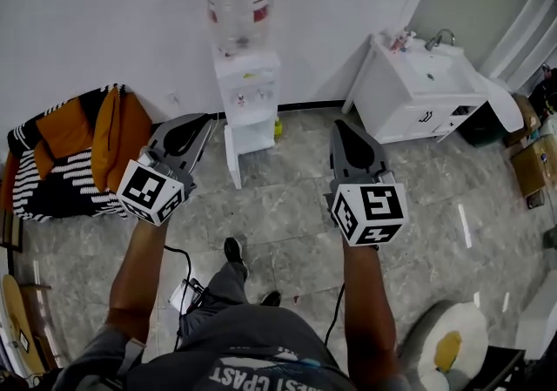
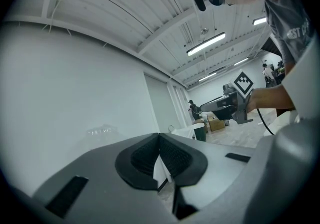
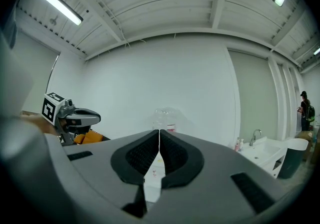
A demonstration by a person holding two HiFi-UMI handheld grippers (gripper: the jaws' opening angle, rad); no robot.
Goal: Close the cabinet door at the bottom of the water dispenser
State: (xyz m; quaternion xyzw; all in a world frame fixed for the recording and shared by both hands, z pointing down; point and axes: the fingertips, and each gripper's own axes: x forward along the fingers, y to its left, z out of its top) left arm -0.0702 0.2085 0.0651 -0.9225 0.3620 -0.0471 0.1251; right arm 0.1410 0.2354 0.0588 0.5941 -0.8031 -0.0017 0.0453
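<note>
My left gripper (image 1: pixel 202 126) and right gripper (image 1: pixel 341 130) both have their jaws closed on nothing. They point level toward the dispenser (image 1: pixel 246 84), which stands against the white wall ahead, well apart from both. Its bottom door (image 1: pixel 232 157) stands open, swung out over the floor (image 1: pixel 278 215) on the left side. A sink cabinet (image 1: pixel 409 97) stands to the right.

Left claw (image 1: pixel 205 119), right claw (image 1: pixel 338 125): level, jaws together
</note>
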